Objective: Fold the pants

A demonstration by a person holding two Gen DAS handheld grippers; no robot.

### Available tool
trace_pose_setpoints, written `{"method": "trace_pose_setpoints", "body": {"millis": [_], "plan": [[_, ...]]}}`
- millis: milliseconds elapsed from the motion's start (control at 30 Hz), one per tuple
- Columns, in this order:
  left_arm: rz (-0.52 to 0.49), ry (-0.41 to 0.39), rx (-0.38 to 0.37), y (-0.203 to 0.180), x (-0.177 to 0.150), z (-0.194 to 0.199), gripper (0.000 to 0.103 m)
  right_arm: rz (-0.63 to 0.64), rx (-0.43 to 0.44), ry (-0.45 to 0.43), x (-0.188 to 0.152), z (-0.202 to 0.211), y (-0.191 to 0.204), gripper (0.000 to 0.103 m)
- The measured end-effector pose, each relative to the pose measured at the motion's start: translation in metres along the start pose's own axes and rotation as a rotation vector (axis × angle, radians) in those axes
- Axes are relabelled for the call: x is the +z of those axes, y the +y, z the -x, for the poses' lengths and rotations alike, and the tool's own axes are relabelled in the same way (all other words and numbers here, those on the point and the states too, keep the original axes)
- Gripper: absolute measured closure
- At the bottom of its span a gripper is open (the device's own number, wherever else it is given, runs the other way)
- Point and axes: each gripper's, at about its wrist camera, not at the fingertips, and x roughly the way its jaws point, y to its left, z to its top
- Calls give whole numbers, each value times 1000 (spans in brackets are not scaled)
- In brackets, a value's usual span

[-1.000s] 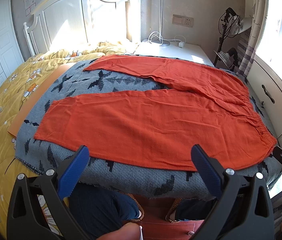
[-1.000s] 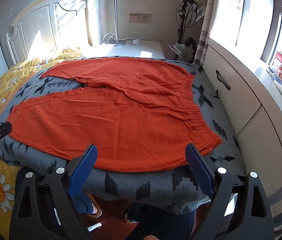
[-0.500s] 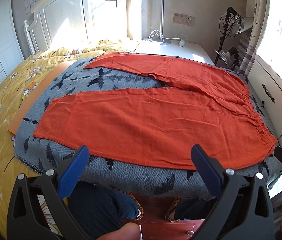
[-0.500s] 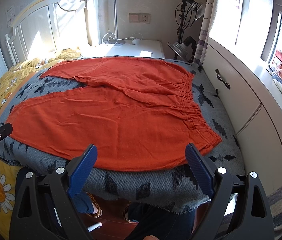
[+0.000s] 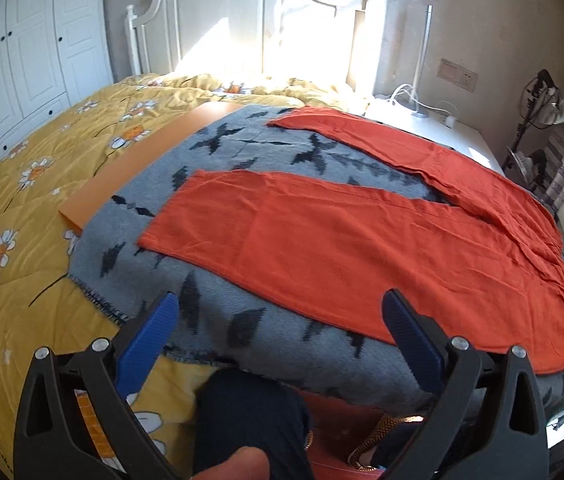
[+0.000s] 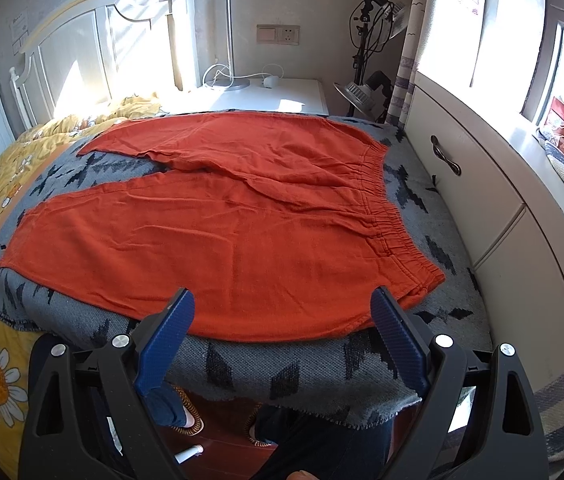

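Orange-red woven pants (image 5: 361,248) lie flat on a grey patterned blanket (image 5: 218,320), long axis crosswise to both grippers: cuffs left, elastic waistband (image 6: 385,216) right. Left gripper (image 5: 282,320) and right gripper (image 6: 282,316) hover at the near hem, jaws spread, empty; right is nearer the waistband.

Orange pants (image 6: 222,240) lie flat and unfolded on the bed, legs splayed toward 9 and 10 o'clock, elastic waistband at 3 o'clock.
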Motion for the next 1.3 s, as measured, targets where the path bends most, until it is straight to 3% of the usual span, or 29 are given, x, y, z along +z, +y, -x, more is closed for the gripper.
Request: {"method": "trace_pose_setpoints", "body": {"millis": [67,133,233,367,467,567,600,700,900,1133,1300], "plan": [[33,14,73,35,0,-6,1,-7,-5,12,0,-5,-2,16],[60,12,72,60,2,-4,1,-10,-7,21,1,-11,-3,16],[67,0,-29,71,7,-2,1,-21,8,34,4,-20,-3,16],[189,64,-194,103,18,-30,1,-63,62,72,9,-39,-10,16],[259,132,-205,130,24,-65,2,-118,71,115,7,-60,-34,16],[218,137,-185,139,39,-85,2,-146,14,133,8,-73,-61,16],[212,137,-212,137,45,-90,2,-143,-5,133,10,-76,-68,16],[180,140,-278,121,66,-104,2,-176,8,128,22,-84,-88,16],[30,143,-377,49,101,-122,10,-235,8,157,64,-120,-119,16],[-88,175,-486,-27,112,-137,14,-282,49,213,156,-208,-154,16],[-133,202,-521,-53,113,-145,19,-138,13,252,228,-285,-146,16]]}}
